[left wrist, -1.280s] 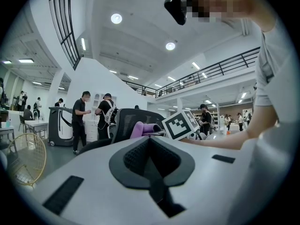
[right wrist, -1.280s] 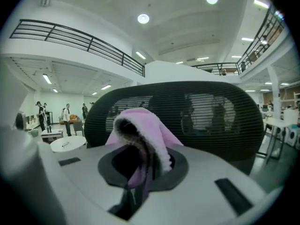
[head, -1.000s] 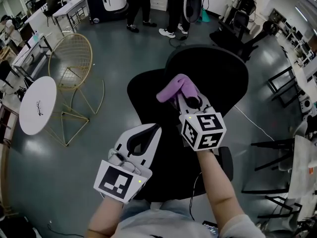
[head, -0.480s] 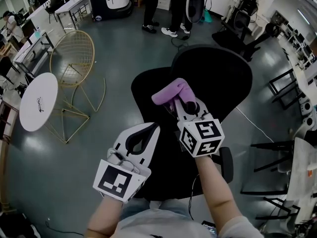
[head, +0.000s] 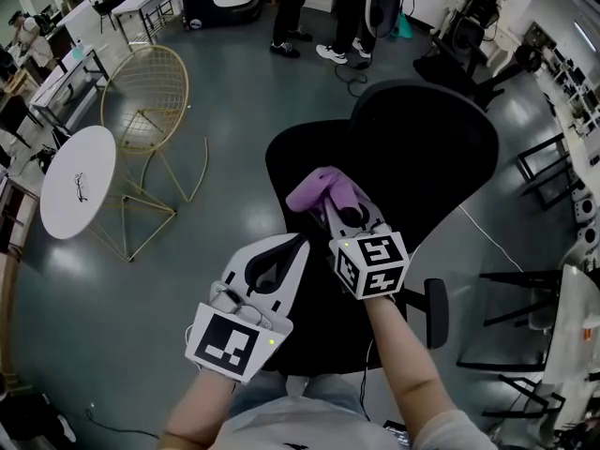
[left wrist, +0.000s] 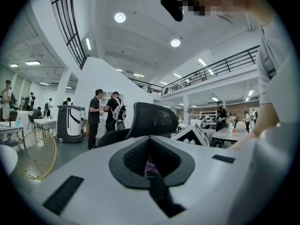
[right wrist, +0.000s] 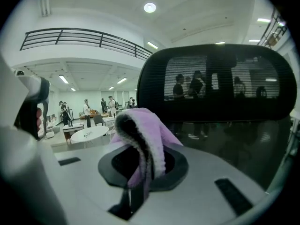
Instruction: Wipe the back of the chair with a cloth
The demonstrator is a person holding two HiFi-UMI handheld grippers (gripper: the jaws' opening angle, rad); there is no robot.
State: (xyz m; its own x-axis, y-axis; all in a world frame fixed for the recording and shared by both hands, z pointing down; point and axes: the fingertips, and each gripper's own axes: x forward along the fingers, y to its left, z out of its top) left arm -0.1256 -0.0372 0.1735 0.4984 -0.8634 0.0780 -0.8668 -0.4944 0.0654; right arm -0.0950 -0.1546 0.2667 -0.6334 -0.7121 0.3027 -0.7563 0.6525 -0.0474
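Now the right hand-held gripper (head: 339, 212) pinches the purple cloth (head: 322, 187), which hides its tips; the cloth sits near the black chair (head: 422, 148) back, touching or not I can't tell; the left hand-held gripper (head: 292, 247) is closed, empty.

Looking steeply down on a black office chair (head: 427, 148). Gripping a bunched purple cloth (head: 319, 187) in the right tongs (head: 336, 209), over the seat. Holding the left tongs (head: 296, 244) just beside, tips together. Standing at left on the grey floor (head: 234, 82): a gold wire chair (head: 145, 87), a round white surface (head: 80, 181).
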